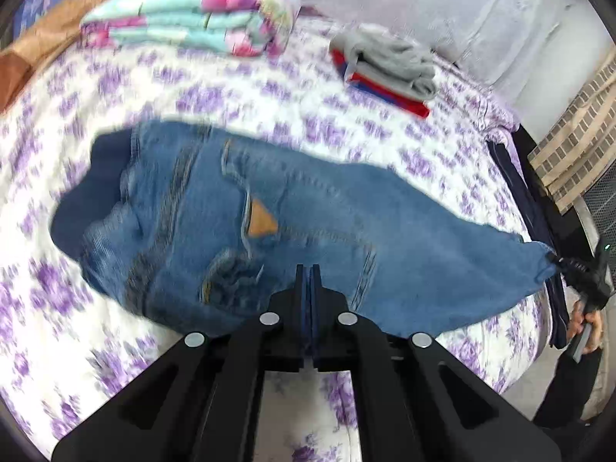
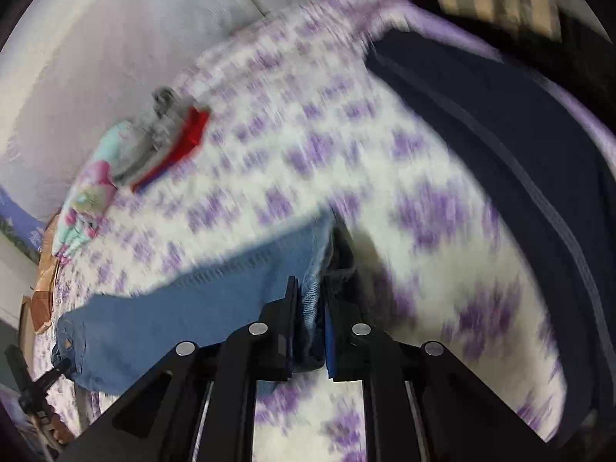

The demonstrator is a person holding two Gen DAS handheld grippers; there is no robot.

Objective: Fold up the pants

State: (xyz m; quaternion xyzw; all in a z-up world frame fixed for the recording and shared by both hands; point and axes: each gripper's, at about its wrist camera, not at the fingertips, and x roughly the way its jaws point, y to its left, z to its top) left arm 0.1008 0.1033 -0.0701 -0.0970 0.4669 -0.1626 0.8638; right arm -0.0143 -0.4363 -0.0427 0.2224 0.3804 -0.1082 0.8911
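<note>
blue jeans (image 1: 292,208) stretched above a floral bed (image 1: 115,88).
both hand-held grippers, left (image 1: 308,269) and right (image 2: 310,285), clamp denim between closed fingers.

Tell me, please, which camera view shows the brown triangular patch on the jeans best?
The left wrist view: the brown patch lies in plain sight on the jeans, near the seat. The right wrist view shows only a blurred leg of the jeans running off from the right gripper; no patch can be made out there.

Left wrist view: looks down close along its fingers onto the bed (image 1: 115,88), rightward. Right wrist view: close, leftward. Shared: jeans (image 1: 308,211), bedspread.
</note>
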